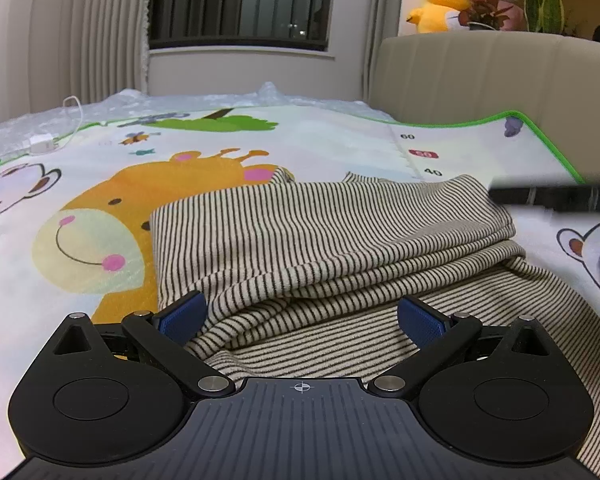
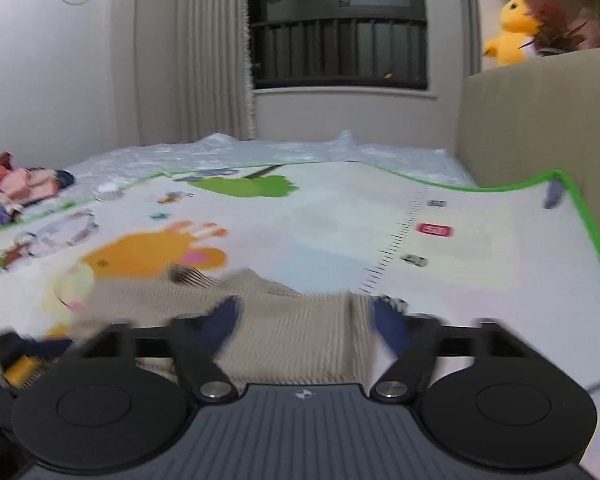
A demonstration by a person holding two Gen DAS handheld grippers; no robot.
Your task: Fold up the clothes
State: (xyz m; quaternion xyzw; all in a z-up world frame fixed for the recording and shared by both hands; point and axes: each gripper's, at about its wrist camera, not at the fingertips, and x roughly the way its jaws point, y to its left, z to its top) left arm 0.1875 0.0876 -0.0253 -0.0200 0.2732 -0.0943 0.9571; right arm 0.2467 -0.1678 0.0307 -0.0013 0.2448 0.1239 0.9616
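Though left jaws wide over striped garment (image 1: 320,232), right jaws' grip unclear; headboard (image 1: 480,80) alongside.

Beige black-striped garment (image 1: 320,240) partly folded in layers, lying rumpled on play mat.

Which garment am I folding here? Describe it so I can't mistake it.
Start at the cartoon play mat with the green border, spread in front of the beige headboard. Beside the orange giraffe print lies the striped garment, partly folded over itself. It is the only cloth with thin dark stripes on cream.
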